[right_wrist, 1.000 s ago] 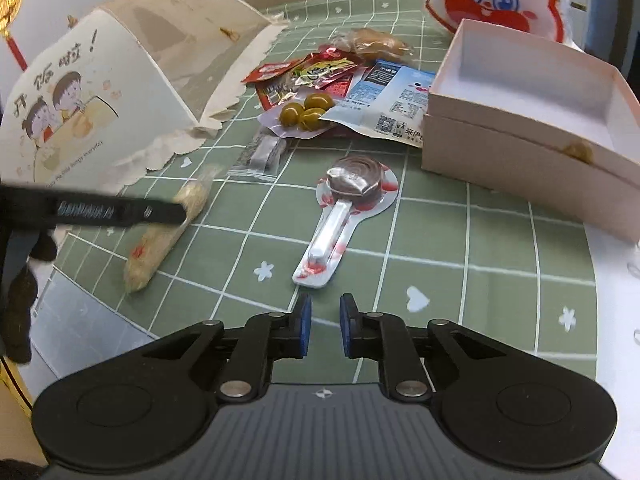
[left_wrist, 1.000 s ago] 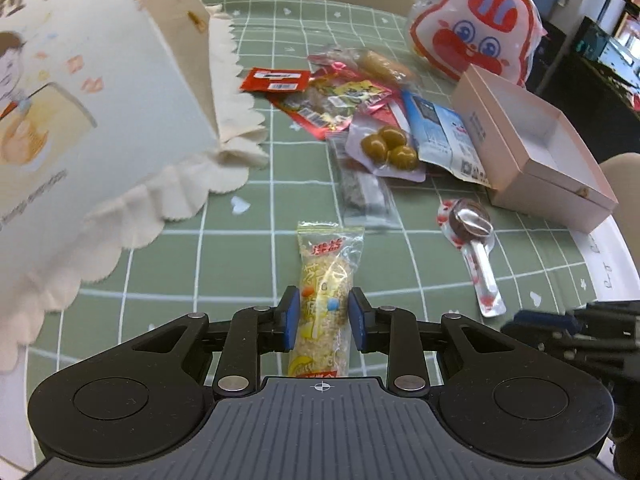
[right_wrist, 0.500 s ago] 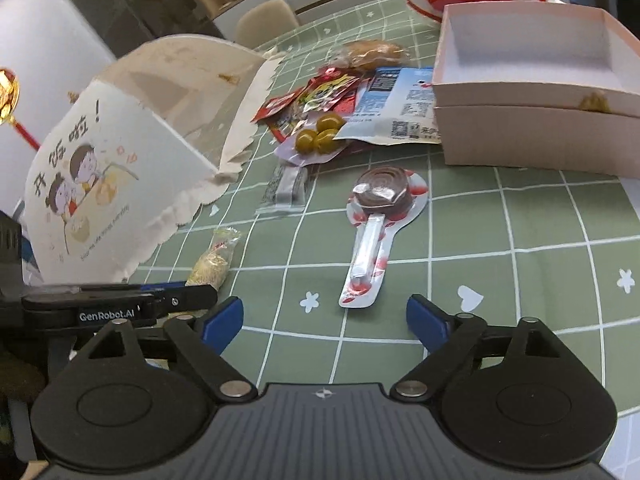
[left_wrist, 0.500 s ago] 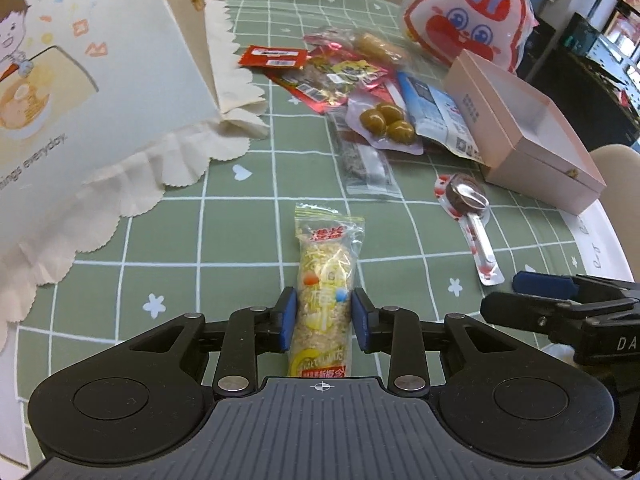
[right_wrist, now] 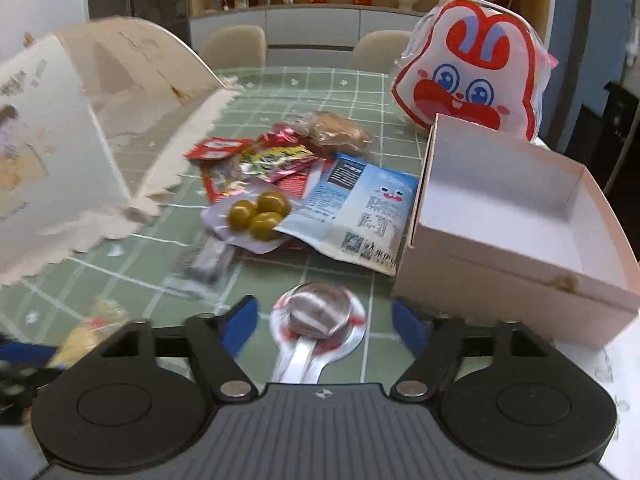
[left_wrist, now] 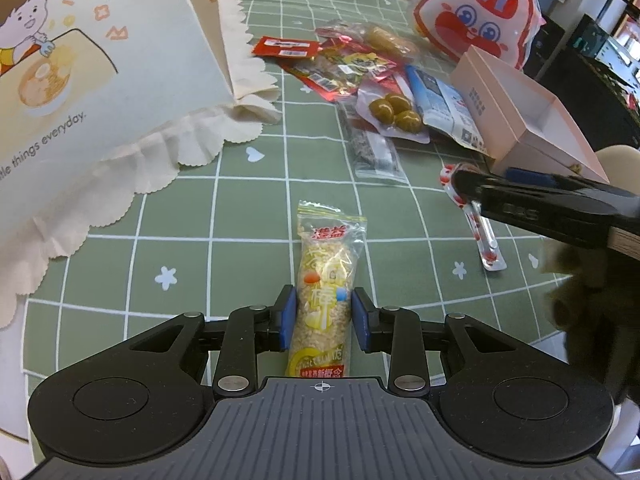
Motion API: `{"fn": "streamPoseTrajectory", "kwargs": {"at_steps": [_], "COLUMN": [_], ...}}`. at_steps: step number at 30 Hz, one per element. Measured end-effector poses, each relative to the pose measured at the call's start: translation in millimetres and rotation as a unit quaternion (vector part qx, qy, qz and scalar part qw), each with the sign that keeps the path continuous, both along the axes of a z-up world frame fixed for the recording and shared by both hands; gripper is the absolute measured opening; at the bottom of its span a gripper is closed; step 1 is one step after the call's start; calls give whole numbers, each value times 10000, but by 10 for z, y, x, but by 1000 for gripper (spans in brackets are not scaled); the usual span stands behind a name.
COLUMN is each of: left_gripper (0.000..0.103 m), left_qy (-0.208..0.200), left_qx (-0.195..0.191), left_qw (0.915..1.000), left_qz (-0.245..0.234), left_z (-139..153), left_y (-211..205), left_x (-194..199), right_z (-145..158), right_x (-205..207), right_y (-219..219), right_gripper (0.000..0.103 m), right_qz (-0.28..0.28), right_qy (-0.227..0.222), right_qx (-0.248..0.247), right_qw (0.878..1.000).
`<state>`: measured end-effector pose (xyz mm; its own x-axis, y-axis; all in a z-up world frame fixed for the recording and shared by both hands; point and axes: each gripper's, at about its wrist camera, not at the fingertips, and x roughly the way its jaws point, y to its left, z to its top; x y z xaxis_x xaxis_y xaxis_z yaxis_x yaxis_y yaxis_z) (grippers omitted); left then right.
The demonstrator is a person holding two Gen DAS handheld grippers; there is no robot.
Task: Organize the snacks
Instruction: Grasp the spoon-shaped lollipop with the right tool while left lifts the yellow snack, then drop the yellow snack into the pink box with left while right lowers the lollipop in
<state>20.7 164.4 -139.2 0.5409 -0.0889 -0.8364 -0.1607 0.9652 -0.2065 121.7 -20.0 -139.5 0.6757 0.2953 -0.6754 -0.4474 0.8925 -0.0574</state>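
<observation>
The left gripper (left_wrist: 323, 311) was held low and level over the table, pointing forward, its two blue-padded fingers (left_wrist: 289, 312) drawn in close against the sides of a rice-cracker packet (left_wrist: 325, 294), which ran lengthwise between them and back under the gripper body. The right gripper (right_wrist: 323, 320) was spread wide, its blue fingertips (right_wrist: 240, 317) standing well apart on either side of a wrapped lollipop (right_wrist: 318, 314) and touching nothing. In the left wrist view the right gripper (left_wrist: 538, 202) reached in from the right edge, seen side-on, with a dark gloved hand (left_wrist: 596, 312) behind it.
</observation>
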Motion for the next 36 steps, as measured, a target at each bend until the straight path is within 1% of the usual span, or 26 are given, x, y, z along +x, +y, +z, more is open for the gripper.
{"fn": "streamPoseTrajectory", "kwargs": {"at_steps": [1,2,5,7,9,10,12,14,16,18,20,22,25,26,28,30,32,34,36], "left_gripper": [34,34,34,34,33,33,33,33,33,33,33,33,33,33,33,33,33,33,33], "left_qy": [-5,-4,5,35,158,211,204,248,231,25,-338,-817,-1287,-1400,-1442,-1440,-1386,-1251,-993], "left_qx": [-3,3,67,78,35,-25,-147,-230,-337,-497,-734,-783,-635,-555,-506,-552,-461,-282,-267], "left_qw": [10000,10000,10000,9999,9998,9998,9991,9960,9924,9889,9850,9810,9759,9750,9761,9790,9818,9856,9889], "left_qz": [10,13,22,97,109,25,-345,-831,-1163,-1402,-1525,-1574,-1644,-1632,-1545,-1336,-1212,-1105,-1071], "left_z": [-1,2,7,14,31,45,75,108,170,340,602,917,1220,1279,1320,1296,1187,982,732], "left_y": [1,-5,-31,-52,-96,-135,-267,-454,-622,-784,-904,-1037,-1278,-1361,-1502,-1610,-1735,-1876,-1952], "left_x": [-5,-9,-24,-47,-70,-87,-138,-168,-165,-104,30,269,727,913,1305,1681,1992,2235,2418], "right_z": [-33,-70,-35,68,222,300,485,647,791,919,1014,1079,1110,1106,1090,1078,1068,1061,1042], "right_x": [39,62,34,-77,-227,-295,-449,-563,-658,-706,-734,-753,-755,-756,-761,-760,-759,-753,-720], "right_y": [25,32,-7,-117,-270,-343,-553,-782,-1031,-1311,-1561,-1787,-2047,-2107,-2180,-2276,-2355,-2438,-2495], "right_gripper": [58,46,45,45,45,45,45,45,45,45,45,45,45,45,45,45,45,45,45], "right_qz": [64,144,196,197,228,242,237,123,-70,-397,-664,-911,-1108,-1145,-1200,-1238,-1292,-1350,-1408], "right_qy": [87,213,383,469,493,474,381,254,125,0,-103,-197,-273,-292,-343,-379,-404,-460,-483], "right_qx": [-28,-44,54,297,520,595,703,743,738,827,858,887,980,983,937,971,986,964,935], "right_qw": [9999,9997,9991,9983,9972,9968,9965,9968,9972,9958,9940,9917,9886,9881,9878,9868,9859,9851,9844]}}
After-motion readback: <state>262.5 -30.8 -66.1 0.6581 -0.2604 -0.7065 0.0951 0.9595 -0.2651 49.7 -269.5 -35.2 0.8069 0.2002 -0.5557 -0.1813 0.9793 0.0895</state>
